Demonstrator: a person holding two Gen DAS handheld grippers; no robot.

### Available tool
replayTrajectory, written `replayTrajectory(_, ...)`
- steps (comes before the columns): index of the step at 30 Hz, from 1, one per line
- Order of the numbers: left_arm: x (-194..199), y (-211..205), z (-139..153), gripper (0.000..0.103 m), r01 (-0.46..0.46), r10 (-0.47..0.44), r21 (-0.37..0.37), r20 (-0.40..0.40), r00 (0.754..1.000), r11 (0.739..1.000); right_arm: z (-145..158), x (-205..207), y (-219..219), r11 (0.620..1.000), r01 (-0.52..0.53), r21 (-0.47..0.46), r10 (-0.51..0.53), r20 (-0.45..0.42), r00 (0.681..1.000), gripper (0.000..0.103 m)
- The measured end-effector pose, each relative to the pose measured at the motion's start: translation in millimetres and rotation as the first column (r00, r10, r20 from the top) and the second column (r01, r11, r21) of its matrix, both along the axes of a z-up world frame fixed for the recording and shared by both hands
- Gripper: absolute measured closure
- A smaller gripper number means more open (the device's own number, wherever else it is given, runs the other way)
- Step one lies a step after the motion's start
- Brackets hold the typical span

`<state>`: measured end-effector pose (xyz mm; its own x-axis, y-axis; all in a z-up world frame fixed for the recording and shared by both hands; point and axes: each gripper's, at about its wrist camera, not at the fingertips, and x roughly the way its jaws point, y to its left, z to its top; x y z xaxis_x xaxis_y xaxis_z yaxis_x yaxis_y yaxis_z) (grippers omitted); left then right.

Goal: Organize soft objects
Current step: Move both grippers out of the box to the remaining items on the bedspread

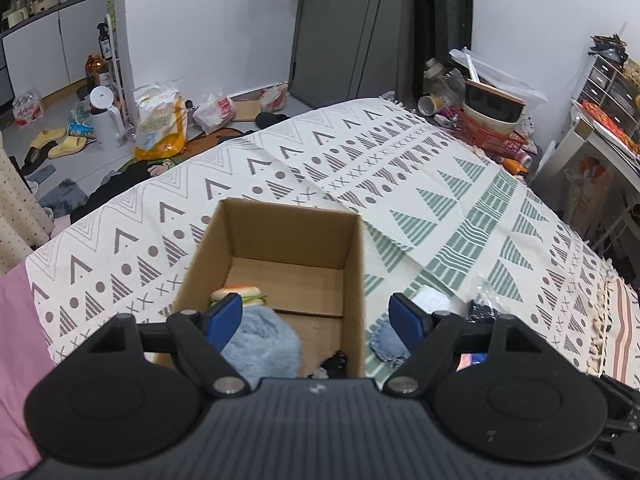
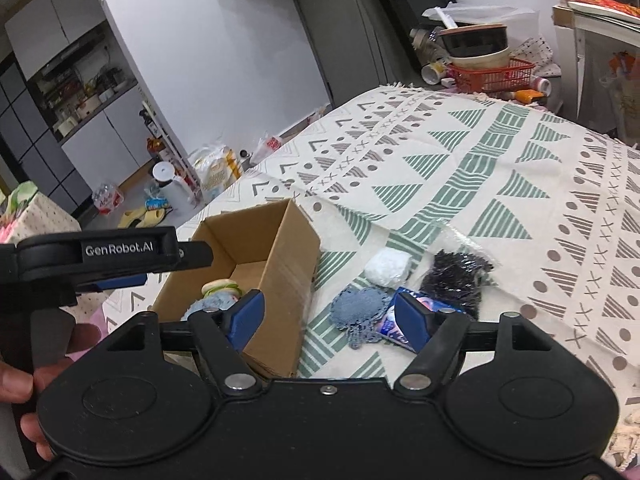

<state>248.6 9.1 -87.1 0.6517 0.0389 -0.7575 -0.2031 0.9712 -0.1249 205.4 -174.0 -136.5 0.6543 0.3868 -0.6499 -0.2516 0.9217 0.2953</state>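
Note:
An open cardboard box stands on the patterned bed cover. Inside lie a fluffy light-blue soft thing, a burger-shaped soft toy and something small and black. My left gripper hangs open above the box's near end, nothing between its blue pads. My right gripper is open too, over the box's right wall. Right of the box lie a blue knitted piece, a white soft ball, a black glittery bag and a shiny blue packet.
The bed cover stretches far back. At its far end are a red basket with bowls and cups. On the floor to the left lie bags, slippers and a white kettle. A hand holds the left gripper's handle.

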Motion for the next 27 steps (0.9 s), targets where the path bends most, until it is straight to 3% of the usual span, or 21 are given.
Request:
replayTrajectory(15, 0, -51, 8, 0.024, 0.063, -0.063, 0.019, 0.017, 0.998, 0.998, 4, 2, -50, 0.996, 0.076, 0.053, -0.076, -0.004, 0.997, 0.028)
replayTrajectory(27, 10, -76, 16, 0.024, 0.071, -0.071, 0.011, 0.029, 0.997, 0.997, -3, 10, -95, 0.981, 0.153, 0.119, -0.147, -0.058, 0.987, 0.028)
